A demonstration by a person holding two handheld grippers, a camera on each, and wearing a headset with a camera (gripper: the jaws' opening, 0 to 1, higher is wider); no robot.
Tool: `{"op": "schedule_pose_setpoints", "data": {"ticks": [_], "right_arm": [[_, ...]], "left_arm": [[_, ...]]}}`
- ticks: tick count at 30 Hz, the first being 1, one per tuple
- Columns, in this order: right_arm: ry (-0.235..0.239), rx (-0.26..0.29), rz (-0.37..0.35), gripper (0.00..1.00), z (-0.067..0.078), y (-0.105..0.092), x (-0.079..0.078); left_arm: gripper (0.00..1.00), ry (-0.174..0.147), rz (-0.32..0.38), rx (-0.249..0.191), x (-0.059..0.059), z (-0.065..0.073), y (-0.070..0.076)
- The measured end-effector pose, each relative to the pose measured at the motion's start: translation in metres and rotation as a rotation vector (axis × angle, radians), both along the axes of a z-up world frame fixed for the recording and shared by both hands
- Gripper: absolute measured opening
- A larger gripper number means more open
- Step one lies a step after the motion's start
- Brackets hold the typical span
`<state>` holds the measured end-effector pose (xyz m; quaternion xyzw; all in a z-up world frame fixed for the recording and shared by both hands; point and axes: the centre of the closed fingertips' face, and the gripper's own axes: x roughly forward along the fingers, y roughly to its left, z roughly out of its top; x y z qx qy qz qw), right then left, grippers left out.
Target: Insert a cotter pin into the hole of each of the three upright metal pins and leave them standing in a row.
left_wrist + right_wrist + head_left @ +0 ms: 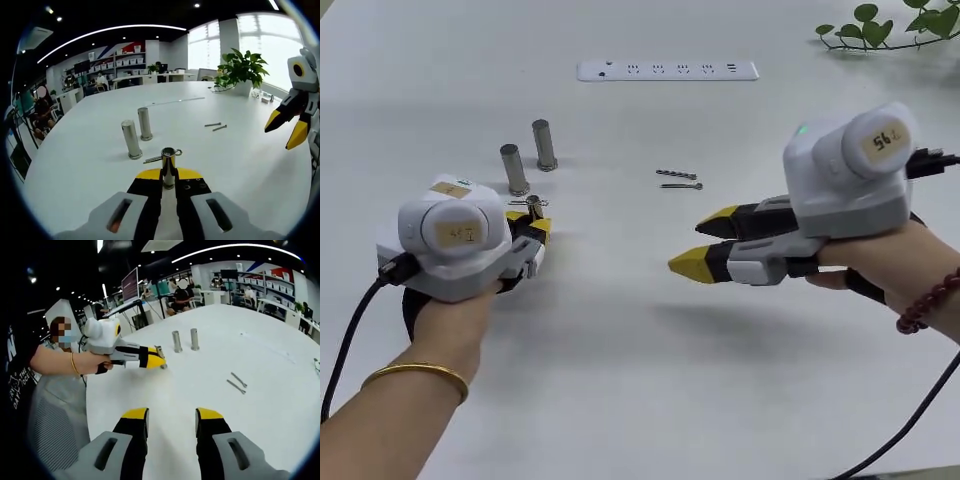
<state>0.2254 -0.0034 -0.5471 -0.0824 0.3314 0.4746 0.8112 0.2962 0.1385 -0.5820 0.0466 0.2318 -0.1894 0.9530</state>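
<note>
Left gripper view: left gripper (169, 176) clamped on a metal pin (168, 161) toward the left edge of the table (75, 170); right gripper (172, 416) held wide, empty. Loose cotter pins (678, 180) mid-table are judged light, slippery; gripping at the loop is advised

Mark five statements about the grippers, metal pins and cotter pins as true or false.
1. The left gripper is shut on a metal pin with a cotter pin through it. True.
2. The right gripper holds a cotter pin. False: it is open and empty.
3. Two loose cotter pins lie on the table. True.
4. Three free-standing pins stand beside the left gripper. False: two free-standing pins stand there.
5. A power strip lies beyond the pins. True.
</note>
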Motion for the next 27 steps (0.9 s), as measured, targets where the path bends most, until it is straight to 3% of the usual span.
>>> {"op": "schedule_pose_setpoints", "data": {"ticks": [16, 22, 24, 26, 27], "right_arm": [[0.018, 0.007, -0.003, 0.33, -0.0021, 0.0006, -0.0008], [0.023, 0.017, -0.008, 0.34, -0.0019, 0.0025, -0.0015], [0.022, 0.026, -0.012, 0.34, -0.0004, 0.0037, -0.0007], [0.021, 0.040, -0.018, 0.35, 0.0020, 0.0054, 0.0004], [0.017, 0.050, -0.021, 0.35, 0.0038, 0.0065, 0.0014]], "left_arm": [[0.08, 0.019, 0.030, -0.003, -0.0001, -0.0047, 0.0017], [0.14, 0.021, 0.032, -0.004, -0.0002, -0.0047, 0.0025], [0.17, 0.028, 0.037, -0.009, -0.0011, -0.0054, 0.0031], [0.20, 0.050, 0.057, -0.056, -0.0027, -0.0051, 0.0034], [0.22, 0.046, 0.060, -0.055, -0.0024, -0.0034, 0.0054]]}}
